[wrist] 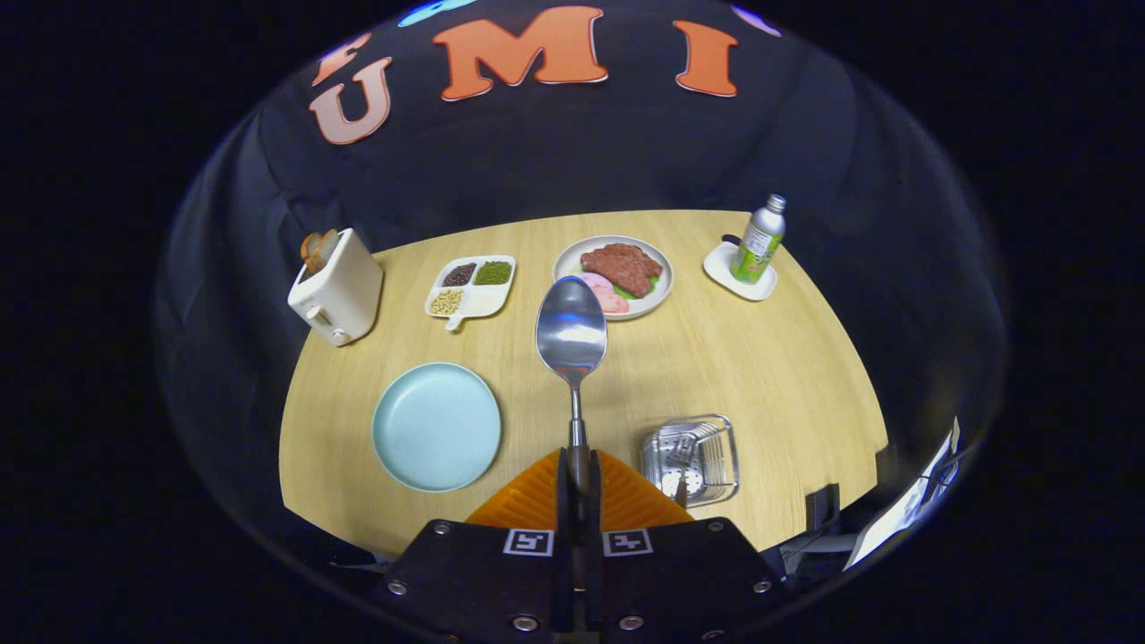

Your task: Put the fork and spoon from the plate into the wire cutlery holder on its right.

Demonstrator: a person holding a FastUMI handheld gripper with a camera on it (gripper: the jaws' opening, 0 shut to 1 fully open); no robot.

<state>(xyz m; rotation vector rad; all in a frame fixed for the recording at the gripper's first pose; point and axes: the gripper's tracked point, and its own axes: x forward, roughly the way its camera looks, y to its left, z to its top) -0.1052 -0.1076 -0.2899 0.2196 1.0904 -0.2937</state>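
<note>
The gripper (579, 487) clamped the spoon (572, 334) by its handle, bowl raised above the table (769, 376), with the empty plate (436, 426) left, the holder (691, 458) with the fork (682, 458) right, and toaster (335, 288), food dishes and bottle (759, 240) beyond.

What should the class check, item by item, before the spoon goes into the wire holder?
1. Claw shut on the spoon handle: ok, both fingers press it.
2. Spoon steady, bowl pointing ahead beyond the fingers: ok.
3. Blue plate has no cutlery left on it: ok.
4. Fork already in the wire holder: ok, its tines show inside.
5. Spoon lined up over the holder: not ok, the holder sits to the right of the fingers.
6. Room left in the holder beside the fork: cannot tell.
</note>
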